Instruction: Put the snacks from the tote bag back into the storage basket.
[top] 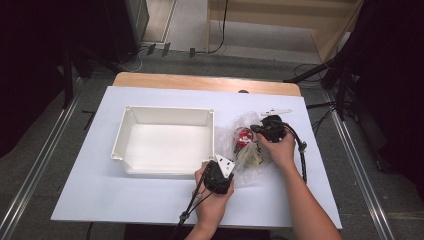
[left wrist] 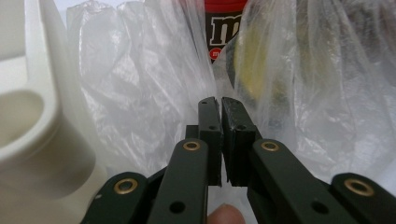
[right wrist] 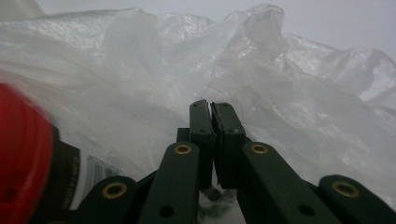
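Observation:
A crumpled clear plastic bag (top: 246,121) lies on the white table just right of a white tray (top: 167,110). Inside it are a red-capped dark candy tub (top: 244,136) and some yellow items (top: 254,159). My left gripper (top: 234,161) sits at the bag's near left edge, jaws shut, and in the left gripper view (left wrist: 219,100) the bag's film (left wrist: 140,93) gathers into its tips. My right gripper (top: 256,131) is at the bag's far right side, shut likewise, with bag folds (right wrist: 140,70) drawn to its tips (right wrist: 211,103). The tub's red cap (right wrist: 18,154) is close on its left.
The tray is empty, and its rounded corner (left wrist: 28,116) stands right beside my left gripper. A small white piece (top: 276,111) lies behind the bag. The white table (top: 125,195) ends close behind my forearms, and a wooden edge (top: 205,82) runs along the back.

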`<state>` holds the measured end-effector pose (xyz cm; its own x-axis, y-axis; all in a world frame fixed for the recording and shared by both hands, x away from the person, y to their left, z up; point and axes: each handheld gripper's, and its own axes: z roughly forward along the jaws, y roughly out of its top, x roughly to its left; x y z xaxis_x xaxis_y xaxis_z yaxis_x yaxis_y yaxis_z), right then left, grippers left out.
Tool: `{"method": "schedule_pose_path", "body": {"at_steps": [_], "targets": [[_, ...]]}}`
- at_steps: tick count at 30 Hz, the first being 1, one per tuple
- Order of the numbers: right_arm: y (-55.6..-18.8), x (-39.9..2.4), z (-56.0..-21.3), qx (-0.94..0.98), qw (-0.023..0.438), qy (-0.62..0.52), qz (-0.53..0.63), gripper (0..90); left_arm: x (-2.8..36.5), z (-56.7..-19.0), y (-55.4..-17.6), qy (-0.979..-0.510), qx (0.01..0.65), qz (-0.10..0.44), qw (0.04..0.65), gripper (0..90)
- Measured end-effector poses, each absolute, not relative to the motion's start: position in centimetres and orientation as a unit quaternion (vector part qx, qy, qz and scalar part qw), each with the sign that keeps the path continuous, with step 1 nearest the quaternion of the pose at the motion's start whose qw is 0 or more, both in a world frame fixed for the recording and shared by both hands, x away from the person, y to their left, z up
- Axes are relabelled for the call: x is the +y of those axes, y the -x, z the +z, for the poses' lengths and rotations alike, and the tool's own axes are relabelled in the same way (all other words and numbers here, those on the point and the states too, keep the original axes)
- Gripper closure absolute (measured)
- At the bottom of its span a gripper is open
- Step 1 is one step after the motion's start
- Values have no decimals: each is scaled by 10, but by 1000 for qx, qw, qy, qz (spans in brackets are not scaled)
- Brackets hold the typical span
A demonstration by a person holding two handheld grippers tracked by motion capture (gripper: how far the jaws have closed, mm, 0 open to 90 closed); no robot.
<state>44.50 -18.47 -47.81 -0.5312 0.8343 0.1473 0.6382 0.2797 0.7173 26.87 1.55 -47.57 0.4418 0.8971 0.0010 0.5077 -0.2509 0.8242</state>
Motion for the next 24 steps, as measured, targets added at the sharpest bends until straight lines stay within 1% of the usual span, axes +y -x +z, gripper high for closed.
{"method": "schedule_pose_path", "body": {"at_steps": [4, 6, 8, 10, 12, 14, 15, 17, 18, 19, 20, 22, 24], "targets": [[-445, -190, -482, 780, 123, -478, 384, 892, 19, -476, -267, -750, 473, 236, 397, 870], [-444, -191, -482, 780, 127, -479, 383, 888, 19, -476, -266, -748, 474, 236, 401, 854], [-442, -191, -480, 780, 140, -478, 378, 858, 20, -476, -266, -746, 474, 230, 407, 823], [-437, -192, -474, 773, 158, -475, 391, 806, 22, -475, -265, -742, 471, 229, 419, 749], [-429, -194, -464, 760, 164, -469, 418, 760, 24, -472, -263, -737, 471, 228, 428, 674], [-419, -196, -452, 754, 166, -455, 443, 742, 24, -470, -260, -731, 469, 232, 437, 624], [-414, -197, -446, 752, 167, -447, 455, 733, 24, -468, -259, -730, 467, 234, 441, 620], [-403, -199, -433, 749, 164, -429, 477, 663, 24, -465, -256, -726, 463, 240, 449, 628], [-403, -199, -433, 749, 164, -429, 477, 663, 24, -465, -256, -726, 463, 240, 449, 638], [-391, -197, -421, 749, 167, -412, 491, 580, 24, -463, -255, -723, 460, 246, 453, 651], [-388, -196, -417, 752, 166, -405, 493, 560, 25, -462, -255, -721, 458, 246, 457, 657], [-381, -190, -411, 762, 159, -386, 495, 551, 26, -460, -255, -719, 460, 248, 459, 674], [-377, -183, -408, 772, 162, -371, 491, 557, 27, -459, -255, -715, 460, 251, 464, 713]]}}
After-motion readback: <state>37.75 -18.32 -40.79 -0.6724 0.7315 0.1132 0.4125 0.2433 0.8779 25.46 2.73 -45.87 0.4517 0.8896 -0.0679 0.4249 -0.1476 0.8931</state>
